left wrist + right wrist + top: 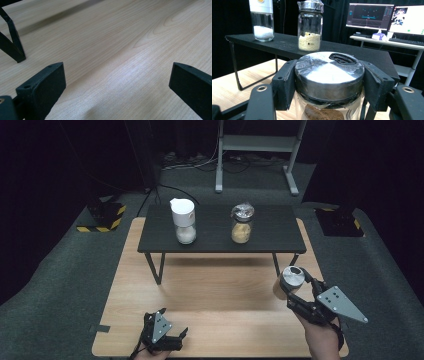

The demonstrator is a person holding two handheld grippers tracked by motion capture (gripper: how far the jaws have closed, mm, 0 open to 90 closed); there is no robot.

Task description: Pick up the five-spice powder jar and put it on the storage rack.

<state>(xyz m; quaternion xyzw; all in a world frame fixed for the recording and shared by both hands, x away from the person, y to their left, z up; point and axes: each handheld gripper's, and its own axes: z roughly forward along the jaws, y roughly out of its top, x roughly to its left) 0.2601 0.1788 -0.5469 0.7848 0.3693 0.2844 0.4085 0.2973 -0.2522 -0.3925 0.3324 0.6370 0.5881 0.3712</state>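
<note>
dim dark surroundings, lit wooden table (pixel 210 285) with soft glare, shelf shadow, slight blur throughout.

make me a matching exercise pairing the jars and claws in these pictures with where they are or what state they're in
Things:
1. clear glass jar with white lid and white grains
2. clear glass jar with yellowish grains and wrapped metal lid
3. glass jar with silver metal lid and brown contents
4. left claw

Places or states:
A. open, low over the light wooden table
B. clamped in the right claw
C. on the black shelf, left side in the high view
D. on the black shelf, right of the other jar in the high view

Pairs: 1-C, 2-D, 3-B, 4-A
</note>
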